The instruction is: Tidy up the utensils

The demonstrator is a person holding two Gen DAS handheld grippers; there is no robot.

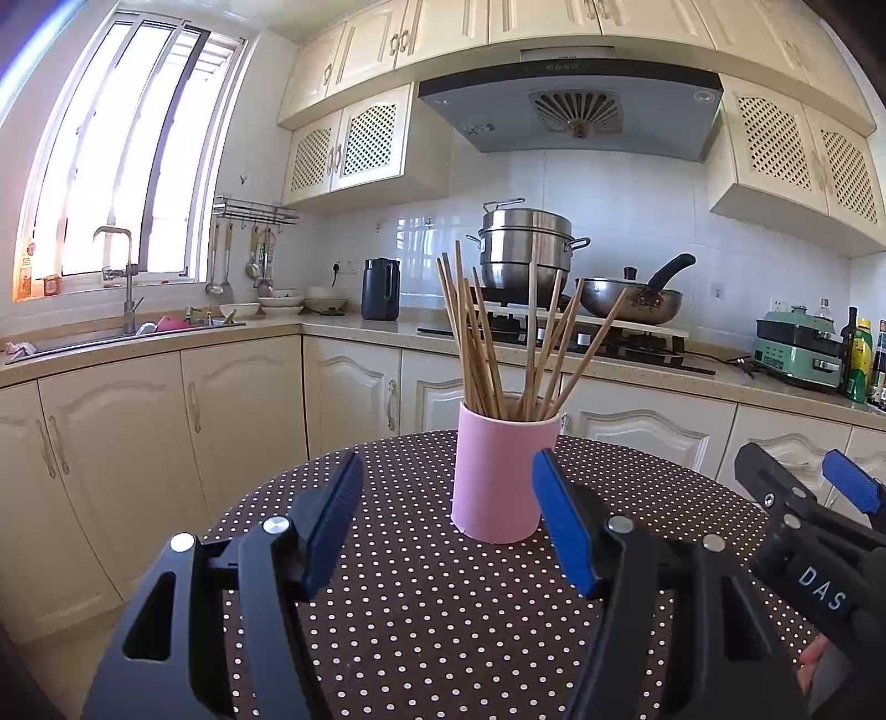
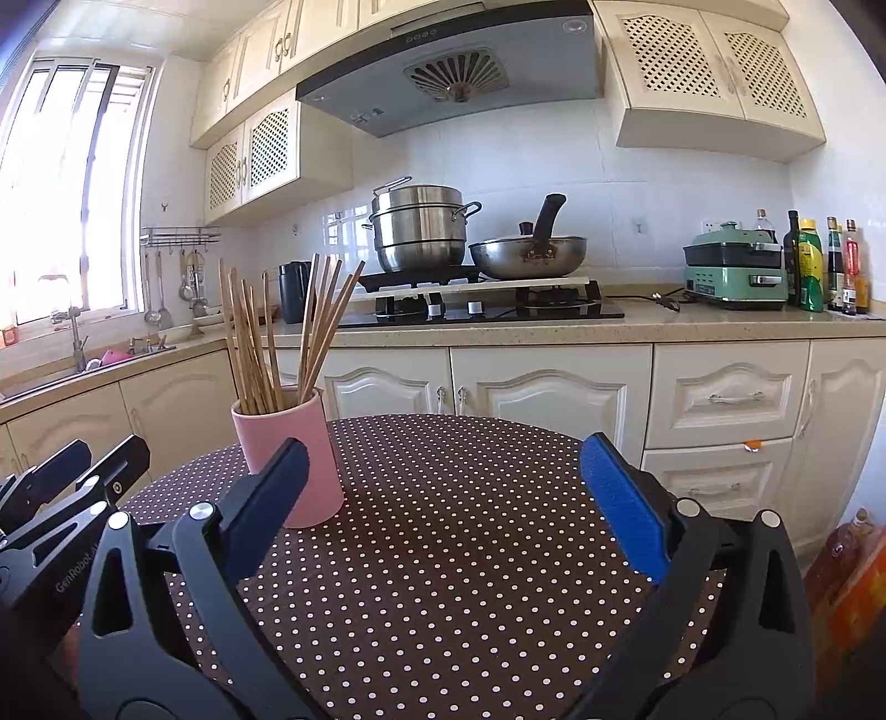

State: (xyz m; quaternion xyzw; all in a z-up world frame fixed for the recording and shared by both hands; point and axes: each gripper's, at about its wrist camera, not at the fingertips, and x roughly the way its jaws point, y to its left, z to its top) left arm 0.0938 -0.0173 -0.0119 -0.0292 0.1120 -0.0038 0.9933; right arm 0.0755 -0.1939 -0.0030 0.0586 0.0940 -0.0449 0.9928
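Both grippers, left gripper (image 1: 448, 531) and right gripper (image 2: 443, 509), spread apart above polka-dot table (image 2: 443, 581); kitchen behind.

pink cup (image 1: 496, 476): 1 | chopsticks (image 1: 482, 343): about a dozen | table (image 1: 443, 609): 1

A: Daylight is pouring through the window (image 1: 119, 160) on the left, and its panes are blown out to pure white.

B: It's bright all over. The white tiles (image 2: 637, 183) gleam and the steel pot (image 2: 419, 227) carries sharp highlights.

A: The fisheye bends the upper cabinets (image 1: 609, 22), and the corners go dark.

B: Focus is crisp mid-frame, softer at the edges.
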